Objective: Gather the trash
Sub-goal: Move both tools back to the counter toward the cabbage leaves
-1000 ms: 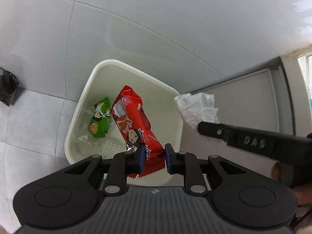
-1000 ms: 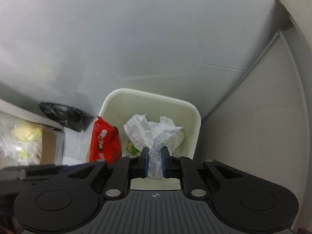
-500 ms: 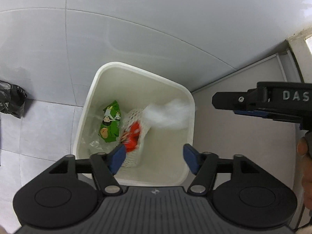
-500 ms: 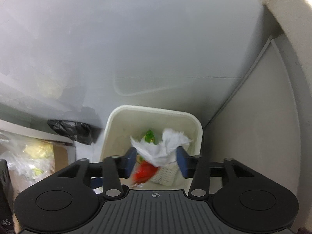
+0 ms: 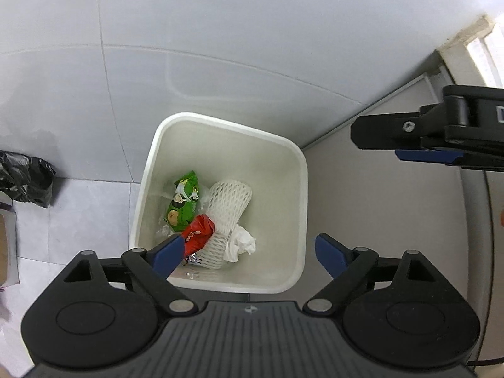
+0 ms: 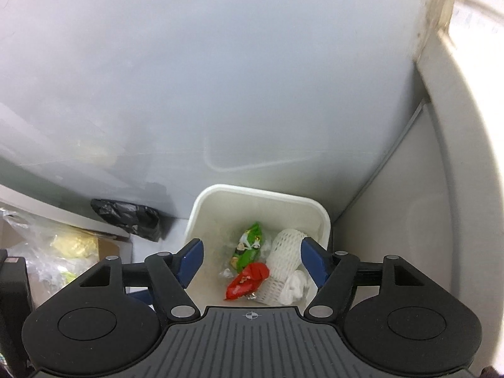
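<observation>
Left wrist view looks down into your white bin (image 5: 300, 189), which stands on the floor in a corner, its far rim close to the tiled wall (image 5: 220, 31) at 12 o'clock and its right rim just beside the grey panel (image 5: 393, 204) at 3 o'clock. Open floor (image 5: 78, 220) lies only at 9 o'clock. Inside the bin lie a green snack wrapper (image 5: 182, 208), a red wrapper (image 5: 198, 236) partly over a white foam net sleeve (image 5: 226, 211), and a crumpled white tissue (image 5: 241, 244) at the near side. Print on both wrappers is too small for you to read.

Your left gripper (image 5: 249, 252) hangs above the bin's near rim, jaws opening wide, nothing between them. Your right gripper (image 5: 409, 140) enters at 3 o'clock above the panel; part of a raised letter shows on its body, unreadable. From the right wrist view, your right gripper (image 6: 250, 261) also hangs over the bin (image 6: 252, 190), jaws opening and empty.

Further out, a black bag (image 5: 25, 178) sits against the wall at 9 o'clock, with a cardboard box (image 6: 107, 249) holding clear plastic (image 6: 47, 252) near it
</observation>
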A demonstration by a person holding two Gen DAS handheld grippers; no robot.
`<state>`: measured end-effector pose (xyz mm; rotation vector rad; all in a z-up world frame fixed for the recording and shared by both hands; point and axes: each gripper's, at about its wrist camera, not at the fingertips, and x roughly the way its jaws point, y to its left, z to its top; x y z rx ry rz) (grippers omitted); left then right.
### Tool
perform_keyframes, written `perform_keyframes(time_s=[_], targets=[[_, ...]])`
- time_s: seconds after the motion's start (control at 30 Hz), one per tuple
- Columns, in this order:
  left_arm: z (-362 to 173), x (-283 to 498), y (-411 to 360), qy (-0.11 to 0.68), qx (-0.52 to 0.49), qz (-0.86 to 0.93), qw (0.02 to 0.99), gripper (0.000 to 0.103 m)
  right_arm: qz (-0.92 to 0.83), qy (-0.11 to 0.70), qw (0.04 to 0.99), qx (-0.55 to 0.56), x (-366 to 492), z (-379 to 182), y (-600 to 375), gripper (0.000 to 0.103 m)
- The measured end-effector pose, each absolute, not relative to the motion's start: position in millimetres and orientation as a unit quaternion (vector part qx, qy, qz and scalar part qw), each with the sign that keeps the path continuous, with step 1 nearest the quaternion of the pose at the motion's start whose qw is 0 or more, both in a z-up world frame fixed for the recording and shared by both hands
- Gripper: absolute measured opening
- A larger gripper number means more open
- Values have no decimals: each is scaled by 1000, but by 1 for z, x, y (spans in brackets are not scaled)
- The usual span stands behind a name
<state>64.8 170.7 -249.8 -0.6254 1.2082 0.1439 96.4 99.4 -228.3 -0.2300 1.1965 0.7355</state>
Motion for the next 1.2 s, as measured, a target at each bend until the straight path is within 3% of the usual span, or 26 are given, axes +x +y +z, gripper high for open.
perform_keyframes(time_s=[0.8, 1.2], targets=[[-152, 65, 120, 492, -192, 13, 849, 100, 388, 349, 844, -120, 32, -80, 20, 88], [-113, 83, 69, 470, -134, -46, 871, 102, 314, 305, 892, -113, 13, -62, -81, 92]])
